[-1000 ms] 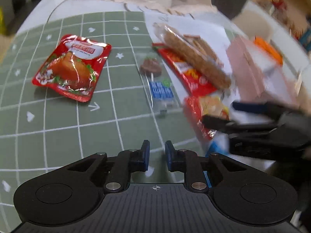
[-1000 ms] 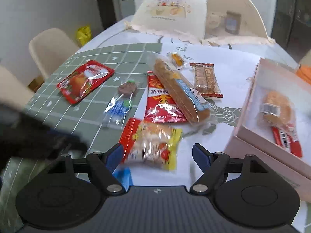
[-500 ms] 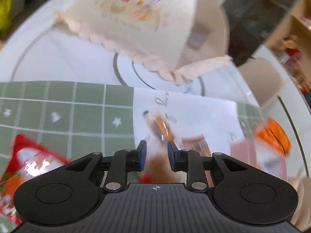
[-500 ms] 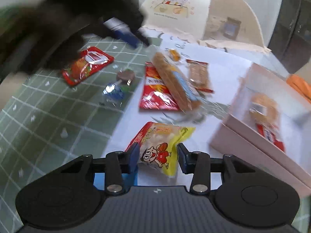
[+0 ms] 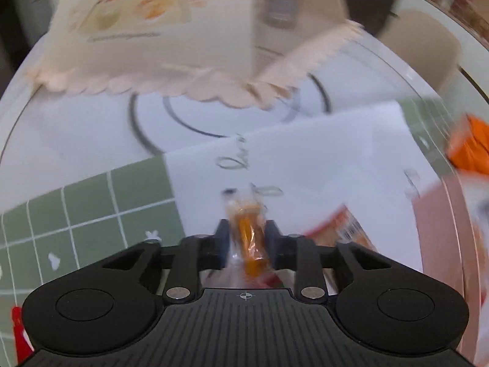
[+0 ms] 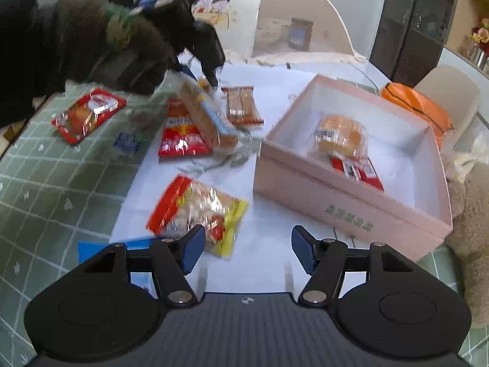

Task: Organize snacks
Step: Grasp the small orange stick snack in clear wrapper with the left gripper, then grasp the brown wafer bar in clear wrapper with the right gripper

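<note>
While over the white sheet (image 5: 321, 165), left gripper (image 5: 244, 238) clamped on small orange candy (image 5: 249, 238); right gripper (image 6: 244, 249) jaws apart, just opened wider, empty, beside pink box (image 6: 336, 195).

Food cover (image 6: 275, 15), cream w/ cartoon print, far ahead of the fingers on the worktop (image 6: 351, 67). Green grid mat (image 6: 45, 183) to their left. Orange bag (image 6: 418, 104) and beige chair (image 6: 452, 91) ahead-right. Dark cabinet (image 6: 418, 21) behind. Blue card (image 6: 91, 249) near left.
</note>
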A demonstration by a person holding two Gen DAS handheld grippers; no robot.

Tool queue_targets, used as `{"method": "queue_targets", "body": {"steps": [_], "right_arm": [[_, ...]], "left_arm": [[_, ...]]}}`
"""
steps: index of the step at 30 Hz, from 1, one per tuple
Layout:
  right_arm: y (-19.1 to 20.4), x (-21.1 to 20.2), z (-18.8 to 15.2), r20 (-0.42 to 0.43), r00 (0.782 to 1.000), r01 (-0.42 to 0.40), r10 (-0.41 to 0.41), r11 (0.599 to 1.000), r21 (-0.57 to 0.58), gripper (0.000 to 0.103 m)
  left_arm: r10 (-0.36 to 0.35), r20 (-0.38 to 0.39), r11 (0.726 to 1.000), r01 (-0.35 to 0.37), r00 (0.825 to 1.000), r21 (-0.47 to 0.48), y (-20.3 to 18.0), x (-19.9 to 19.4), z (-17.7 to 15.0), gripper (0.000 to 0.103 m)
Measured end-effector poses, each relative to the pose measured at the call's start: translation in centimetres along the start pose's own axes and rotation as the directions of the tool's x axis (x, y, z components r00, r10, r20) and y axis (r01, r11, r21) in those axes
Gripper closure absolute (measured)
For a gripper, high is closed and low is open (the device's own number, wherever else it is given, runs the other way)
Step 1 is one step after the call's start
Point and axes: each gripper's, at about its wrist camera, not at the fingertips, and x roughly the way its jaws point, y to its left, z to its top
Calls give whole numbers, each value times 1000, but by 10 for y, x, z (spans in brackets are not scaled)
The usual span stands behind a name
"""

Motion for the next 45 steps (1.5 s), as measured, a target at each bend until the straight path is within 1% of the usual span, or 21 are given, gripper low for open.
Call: {"method": "queue_targets", "body": {"steps": [3, 5, 7, 8, 10, 13, 16, 21, 23, 24, 25, 27, 28, 29, 30, 31, 33, 35, 39, 42, 45], "right_arm": [[-13, -10, 30, 41, 998, -57, 56, 998, 29, 40], [-27, -13, 56, 57, 993, -112, 108, 990, 80, 37], [-40, -8, 82, 67, 986, -161, 155, 980, 114, 35], [-43, -2, 95, 69, 985, -166, 159, 980, 111, 34], [-40, 18, 118, 62, 990, -132, 128, 988, 73, 34], [-25, 61, 142, 17, 995, -101, 101, 995, 24, 34], [-8, 109, 155, -18, 997, -78, 78, 997, -5, 35], [19, 172, 158, -94, 996, -11, 2, 995, -100, 37], [28, 184, 157, -147, 989, -15, -5, 991, -135, 43], [29, 184, 158, -142, 990, -14, -6, 990, -137, 44], [27, 182, 158, -144, 990, -16, -2, 992, -126, 44], [21, 185, 157, -201, 980, -23, 6, 997, -79, 41], [16, 185, 156, -206, 978, -33, 24, 999, -39, 41], [13, 184, 154, -213, 976, -54, 50, 998, -12, 46], [11, 181, 151, -208, 976, -71, 69, 997, -3, 65], [10, 176, 149, -204, 975, -85, 83, 996, -1, 67], [9, 159, 145, -164, 981, -106, 107, 994, 16, 68], [7, 131, 143, -100, 982, -161, 162, 987, 22, 68], [4, 65, 135, 5, 965, -262, 262, 965, -13, 68], [0, 25, 109, 12, 959, -281, 283, 958, -58, 68], [-8, 1, 65, -20, 968, -250, 249, 964, -87, 68]], "left_arm": [[-72, 59, 997, 72, 996, 1, 7, -23, -16, 79], [-148, 113, 989, 150, 983, -11, 17, -50, -30, 79], [-173, 183, 984, 177, 968, -10, 27, -81, -46, 79], [-172, 216, 984, 179, 961, -14, 32, -97, -55, 79], [-172, 265, 980, 192, 949, -51, 45, -125, -71, 79], [-187, 302, 965, 233, 935, -121, 67, -160, -101, 79], [-203, 278, 953, 255, 939, -163, 76, -180, -132, 79], [-243, 151, 940, 271, 958, -206, 72, -179, -191, 79], [-247, 117, 933, 268, 962, -238, 70, -173, -210, 79], [-249, 108, 928, 269, 962, -259, 70, -171, -216, 79], [-255, 105, 920, 275, 961, -281, 71, -169, -221, 79], [-268, 95, 902, 285, 959, -324, 70, -163, -226, 79], [-273, 92, 900, 288, 958, -327, 67, -161, -227, 79], [-278, 91, 902, 292, 956, -319, 62, -162, -229, 79], [-282, 90, 906, 296, 955, -303, 57, -163, -228, 79], [-287, 88, 911, 300, 954, -283, 54, -165, -227, 79], [-291, 80, 920, 302, 953, -251, 46, -167, -222, 79], [-288, 75, 924, 298, 955, -240, 41, -166, -220, 79], [-268, 38, 940, 270, 963, -209, 26, -162, -224, 79], [-266, 13, 947, 264, 964, -182, 16, -159, -230, 79], [-267, -8, 949, 261, 964, -178, 11, -155, -235, 79]]}}
